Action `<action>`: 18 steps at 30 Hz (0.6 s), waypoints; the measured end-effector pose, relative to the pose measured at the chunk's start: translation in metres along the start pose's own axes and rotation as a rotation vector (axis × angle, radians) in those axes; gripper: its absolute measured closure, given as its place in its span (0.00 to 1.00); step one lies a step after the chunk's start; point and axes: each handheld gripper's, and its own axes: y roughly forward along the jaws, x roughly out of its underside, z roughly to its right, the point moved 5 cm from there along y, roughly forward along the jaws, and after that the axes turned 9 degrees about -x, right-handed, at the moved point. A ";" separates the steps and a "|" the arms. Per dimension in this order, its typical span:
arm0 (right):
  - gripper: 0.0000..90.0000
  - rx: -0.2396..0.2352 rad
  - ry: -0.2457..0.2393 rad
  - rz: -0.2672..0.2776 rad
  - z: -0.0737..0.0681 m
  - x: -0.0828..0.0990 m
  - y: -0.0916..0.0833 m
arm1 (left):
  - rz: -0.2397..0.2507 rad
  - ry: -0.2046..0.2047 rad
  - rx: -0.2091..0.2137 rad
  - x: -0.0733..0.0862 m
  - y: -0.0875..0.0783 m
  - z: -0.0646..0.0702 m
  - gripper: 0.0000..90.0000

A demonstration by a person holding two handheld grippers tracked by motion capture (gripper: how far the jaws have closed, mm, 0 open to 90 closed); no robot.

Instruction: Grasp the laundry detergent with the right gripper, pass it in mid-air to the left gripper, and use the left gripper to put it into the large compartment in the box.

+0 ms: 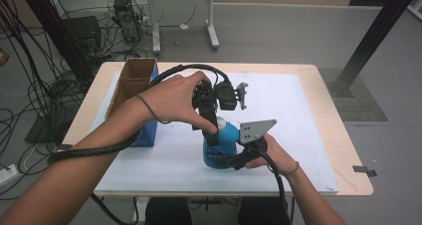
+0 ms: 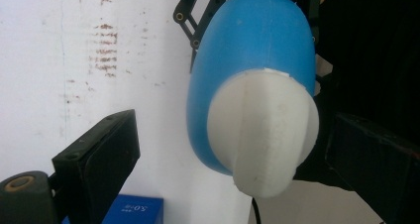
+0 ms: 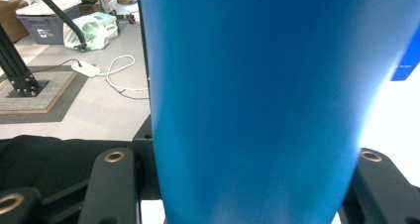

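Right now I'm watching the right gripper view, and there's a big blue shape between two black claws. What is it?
Observer: It's a blue bottle with a white cap, standing upright on a white mat. The right claw grips its body.
Operator: Is the other hand doing anything?
Observer: Yes. The left claw comes down over the cap with one jaw on each side. The left gripper view shows a gap between one jaw and the cap, so it isn't clamped.
Operator: Anything else on the table?
Observer: An open brown cardboard box stands toward the table's left side.
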 end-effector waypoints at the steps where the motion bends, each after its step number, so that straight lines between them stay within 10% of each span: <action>1: 0.47 -0.001 0.001 0.001 0.000 0.000 0.000 | -0.001 0.001 0.000 0.000 0.000 0.000 0.08; 18: 0.47 -0.002 0.003 -0.003 0.000 0.000 0.002 | 0.005 -0.003 -0.005 0.001 0.000 0.000 0.08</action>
